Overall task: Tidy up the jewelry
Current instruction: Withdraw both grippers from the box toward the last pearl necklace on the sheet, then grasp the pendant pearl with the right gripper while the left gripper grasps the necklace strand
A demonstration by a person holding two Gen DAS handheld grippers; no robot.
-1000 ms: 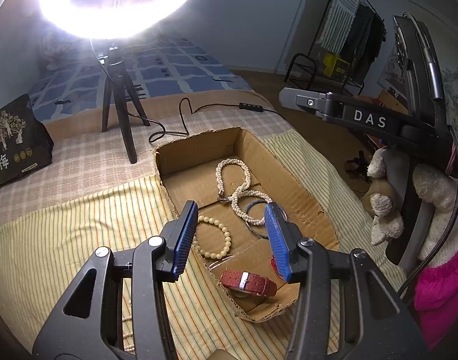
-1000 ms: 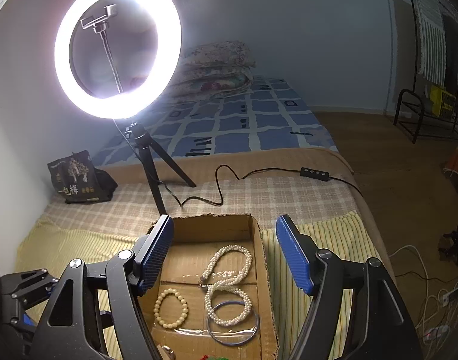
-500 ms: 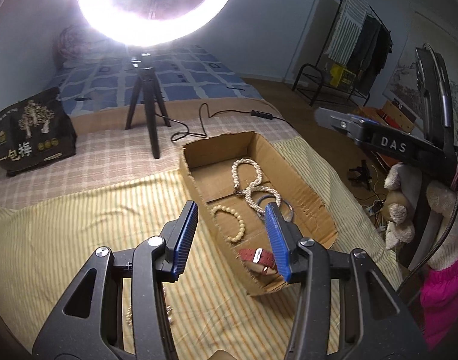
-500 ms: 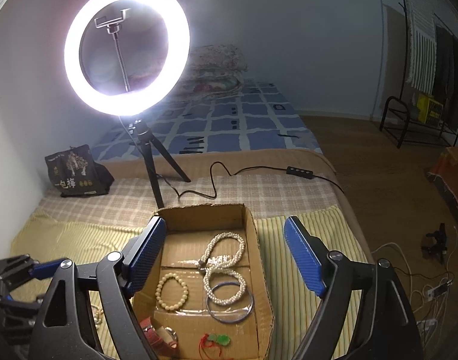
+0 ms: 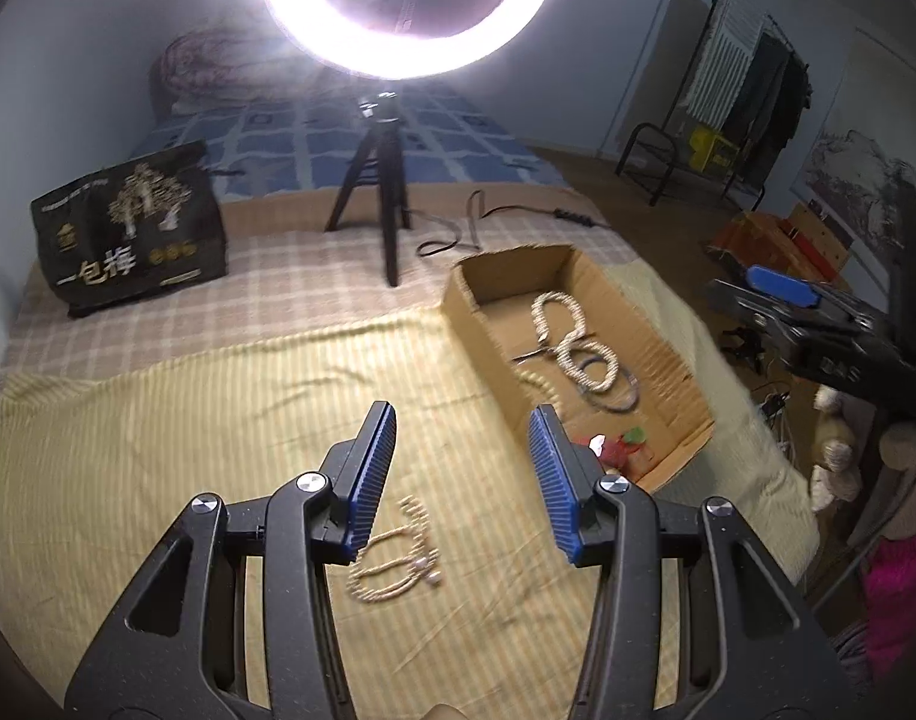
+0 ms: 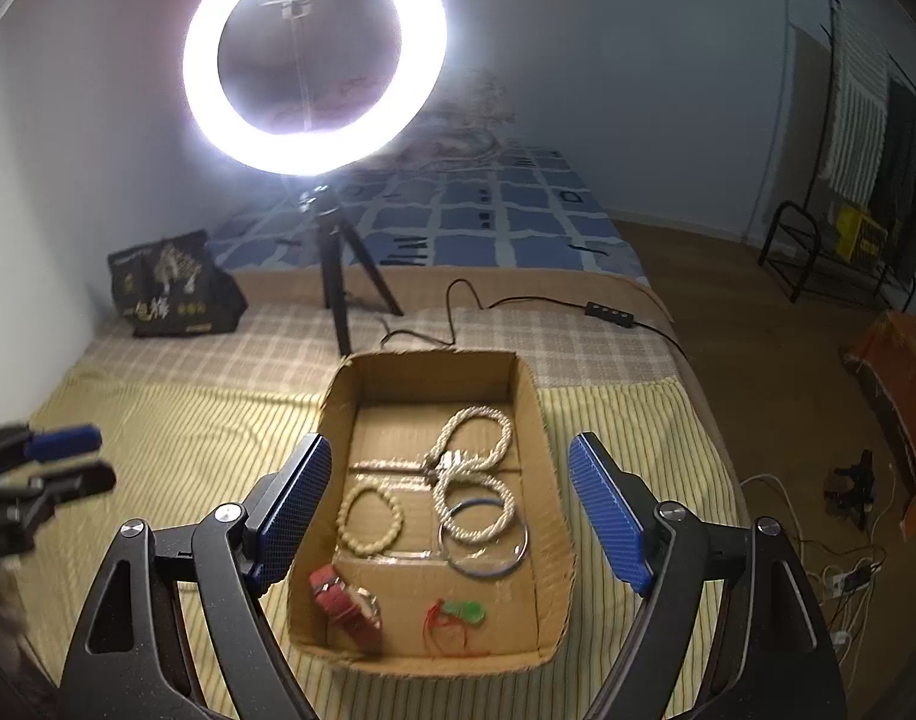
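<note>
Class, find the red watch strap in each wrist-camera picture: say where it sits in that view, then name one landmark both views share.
Left wrist view: red watch strap lies right of centre, in the cardboard box's near end, partly hidden by the left gripper's right finger.
Right wrist view: the strap is low, left of centre, in the box's near-left corner.
Shared landmark: ring light.

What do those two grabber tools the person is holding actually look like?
Both match. The left gripper and the right gripper each have two black, matte plastic jaws shaped like open triangular frames, joined with round silver screws. The inner faces carry bright blue ribbed pads. No cables or sleeves show, and lettering on the side is blurred.
</note>
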